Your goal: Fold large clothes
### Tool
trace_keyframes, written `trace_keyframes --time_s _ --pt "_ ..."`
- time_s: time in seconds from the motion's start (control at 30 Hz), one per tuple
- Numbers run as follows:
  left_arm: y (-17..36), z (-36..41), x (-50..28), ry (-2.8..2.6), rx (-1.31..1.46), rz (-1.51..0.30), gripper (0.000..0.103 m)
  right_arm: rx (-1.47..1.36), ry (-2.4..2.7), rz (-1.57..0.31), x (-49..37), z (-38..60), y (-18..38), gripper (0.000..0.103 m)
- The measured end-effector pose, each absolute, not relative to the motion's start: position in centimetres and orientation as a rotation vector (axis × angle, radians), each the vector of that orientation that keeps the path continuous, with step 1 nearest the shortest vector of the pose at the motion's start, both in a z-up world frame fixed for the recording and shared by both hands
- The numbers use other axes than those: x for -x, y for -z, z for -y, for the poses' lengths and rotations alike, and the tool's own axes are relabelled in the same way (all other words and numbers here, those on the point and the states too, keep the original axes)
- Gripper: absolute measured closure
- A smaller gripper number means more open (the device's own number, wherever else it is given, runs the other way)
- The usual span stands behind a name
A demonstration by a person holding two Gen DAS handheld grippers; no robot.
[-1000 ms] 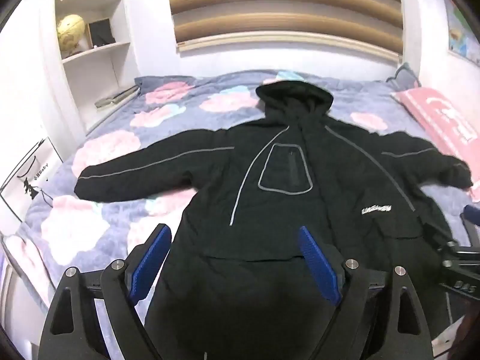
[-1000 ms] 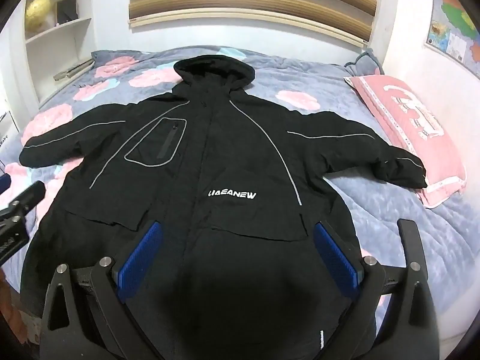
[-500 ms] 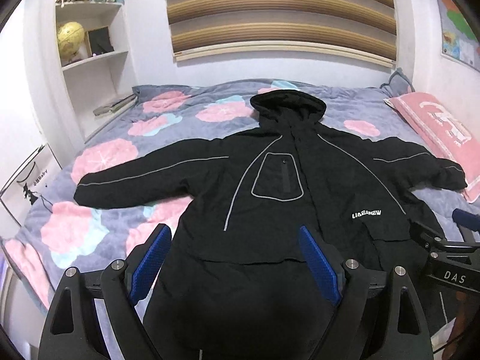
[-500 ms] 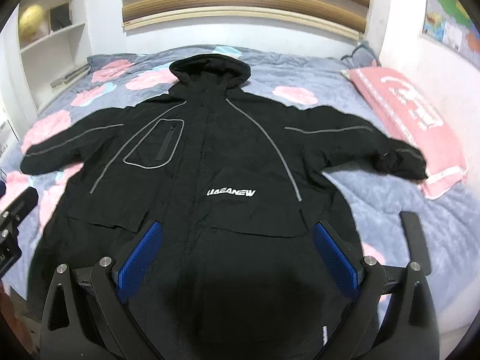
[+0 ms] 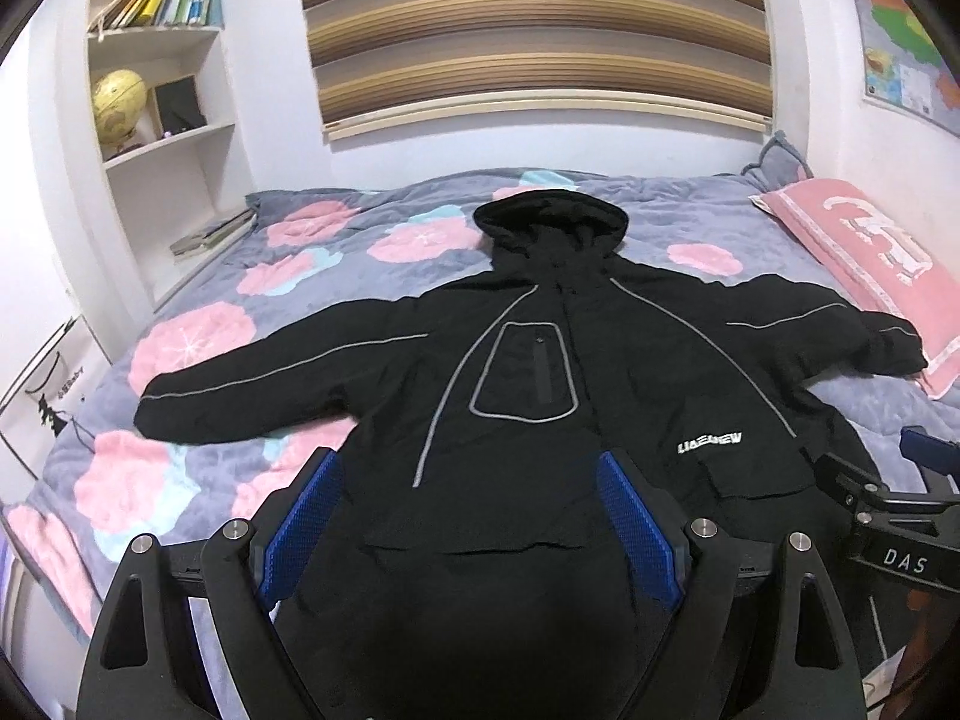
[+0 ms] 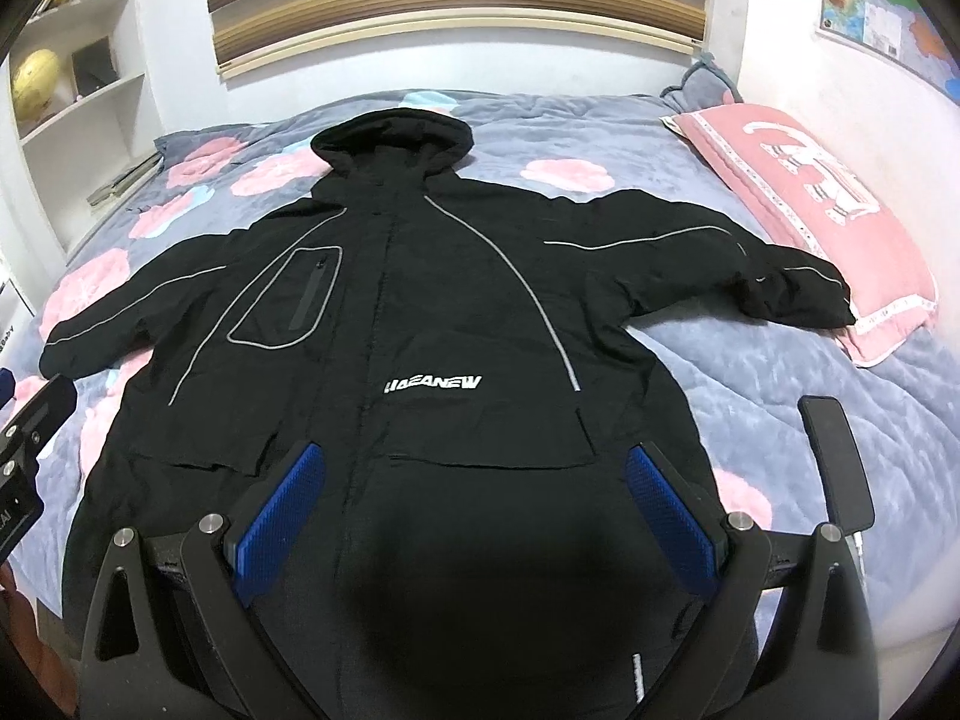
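My black hooded jacket (image 5: 576, 372) lies flat and face up on the bed (image 5: 252, 312), hood toward the wall, both sleeves spread wide. Its right-hand sleeve cuff touches the pink pillow (image 6: 804, 204) beside it. My left tool (image 5: 471, 516) hangs over the jacket's lower front, blue pads wide apart and holding nothing. My right tool (image 6: 474, 510) hangs over the hem near the white lettering, likewise spread and empty.
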State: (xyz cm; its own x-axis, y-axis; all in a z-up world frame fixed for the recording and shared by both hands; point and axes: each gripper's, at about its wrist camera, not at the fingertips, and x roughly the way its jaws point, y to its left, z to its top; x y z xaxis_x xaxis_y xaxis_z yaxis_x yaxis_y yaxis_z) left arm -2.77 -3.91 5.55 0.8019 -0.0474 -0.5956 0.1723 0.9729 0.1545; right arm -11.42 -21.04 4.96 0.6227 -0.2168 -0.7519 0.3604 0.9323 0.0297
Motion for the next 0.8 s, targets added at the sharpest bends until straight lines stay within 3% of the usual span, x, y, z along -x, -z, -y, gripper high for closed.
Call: trace_keyframes --time_s 0.8 --pt "-4.2 7.4 1.0 0.195 -0.178 -0.702 0.015 -0.188 0.391 -0.833 11.8 23.9 -5.0 0.002"
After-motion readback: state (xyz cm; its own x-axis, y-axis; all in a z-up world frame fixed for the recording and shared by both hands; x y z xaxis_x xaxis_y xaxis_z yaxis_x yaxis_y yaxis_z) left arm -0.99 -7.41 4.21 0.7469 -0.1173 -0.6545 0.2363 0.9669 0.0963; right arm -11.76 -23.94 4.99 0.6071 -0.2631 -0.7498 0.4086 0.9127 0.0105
